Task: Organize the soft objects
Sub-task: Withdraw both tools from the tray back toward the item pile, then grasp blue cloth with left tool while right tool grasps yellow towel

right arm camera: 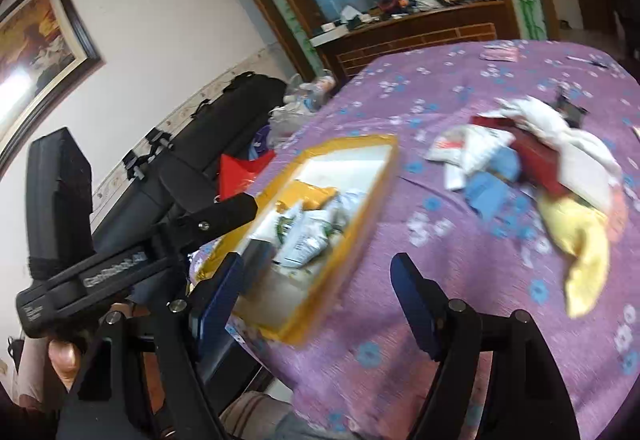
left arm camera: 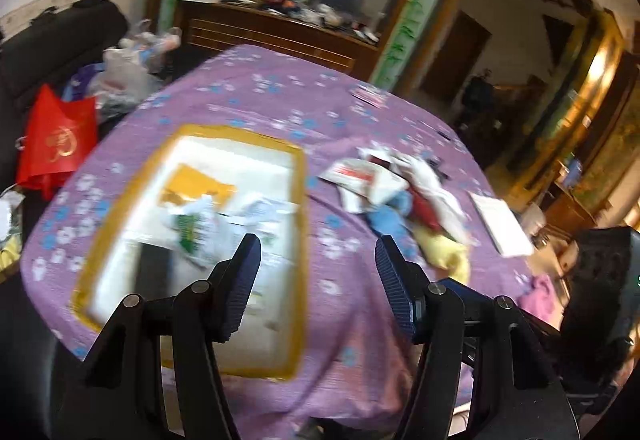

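At lower centre of both wrist views we log our two tools. Left gripper (left arm camera: pixel 318 260): jaws spread wide, nothing between them, poised above the near rim of the box (left arm camera: pixel 298 232). Right gripper (right arm camera: pixel 316 280): jaws likewise wide apart and empty, hanging over the purple flowered tablecloth (right arm camera: pixel 460 272) between box and pile.

Item, task goods: a heap of soft objects (left arm camera: pixel 400 195) at centre right of the left view, lying loose on the cloth, well apart from the box. We make out a yellow cloth (right arm camera: pixel 580 240), a blue piece (right arm camera: pixel 490 187), a red piece (right arm camera: pixel 540 159), white fabric (right arm camera: pixel 576 143) and some white packets (right arm camera: pixel 468 147). Motion blur hides finer detail.

Item, container: one shallow box, yellow-edged with a pale interior, at centre left of the left view. Contents: a white-and-green printed bag (left arm camera: pixel 196 228), a yellow packet (left arm camera: pixel 196 187), further pale packets beside them, and a dark object at the near end that we cannot identify. Roughly half the floor looks bare.

Step in hand, as we judge it: reaching for the next soft piece to transfer. To do it well, we would send the right tool to the yellow cloth, the nearest piece at the heap's edge, pinch a bunched fold rather than a flat layer, and lift straight up so neighbouring pieces do not drag along. The bare far part of the box looks the best place to set it.
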### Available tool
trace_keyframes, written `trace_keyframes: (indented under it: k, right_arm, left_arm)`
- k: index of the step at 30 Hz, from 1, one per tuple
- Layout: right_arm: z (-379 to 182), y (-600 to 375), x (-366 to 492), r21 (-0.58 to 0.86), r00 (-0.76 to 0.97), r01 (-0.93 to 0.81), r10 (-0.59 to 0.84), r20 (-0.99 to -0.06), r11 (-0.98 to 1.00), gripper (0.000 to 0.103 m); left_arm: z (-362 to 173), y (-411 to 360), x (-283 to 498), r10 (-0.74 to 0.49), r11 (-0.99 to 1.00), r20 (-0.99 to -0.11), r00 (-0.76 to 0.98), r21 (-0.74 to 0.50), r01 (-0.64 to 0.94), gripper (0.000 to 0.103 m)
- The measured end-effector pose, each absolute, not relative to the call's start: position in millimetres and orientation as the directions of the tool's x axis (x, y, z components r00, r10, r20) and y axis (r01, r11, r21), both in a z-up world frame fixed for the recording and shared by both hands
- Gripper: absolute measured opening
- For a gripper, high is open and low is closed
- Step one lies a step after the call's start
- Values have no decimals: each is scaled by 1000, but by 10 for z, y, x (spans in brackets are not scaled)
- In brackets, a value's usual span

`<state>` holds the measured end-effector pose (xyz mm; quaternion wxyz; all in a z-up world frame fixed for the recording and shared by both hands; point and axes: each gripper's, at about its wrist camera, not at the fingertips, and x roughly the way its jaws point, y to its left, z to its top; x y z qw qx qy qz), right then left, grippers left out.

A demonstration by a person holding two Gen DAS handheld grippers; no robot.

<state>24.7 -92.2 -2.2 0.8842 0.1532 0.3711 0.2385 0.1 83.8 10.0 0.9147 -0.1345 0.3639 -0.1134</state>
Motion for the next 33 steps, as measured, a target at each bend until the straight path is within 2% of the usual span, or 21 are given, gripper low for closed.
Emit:
trace_keyframes:
  k: [7,11,19,30,31,33]
  right_arm:
    - [-150,-1405,202,468,644,-209,481,-595,859,75]
    - [-236,-1613,197,491,658,-136,449,-604,861,76]
    - [-399,-2024,324,488,671,-4,364,-646,873,76]
    - [-528,-2368,958,378,654,45,259,-711,925,75]
    - [-568,-2378,984,388,647,52,265,-715,920,73]
    - [-659,-2362,1009,403,626,65,277,-729,913,62]
  left_arm:
    - [135,322,-14,-307,952,-647,698,-214,221,60]
    - [71,196,0,-353,935,-671,653,-230,269,60]
    - [-243,60,315,-389,921,-733,558,-289,263,60]
    - [-470,-348,1101,-373,916,-773,513,-220,334,60]
    - [-492,-400,1180,-368,916,-778,509,-210,341,60]
    - [-551,-511,1344,-366,915,-787,496,-207,347,60]
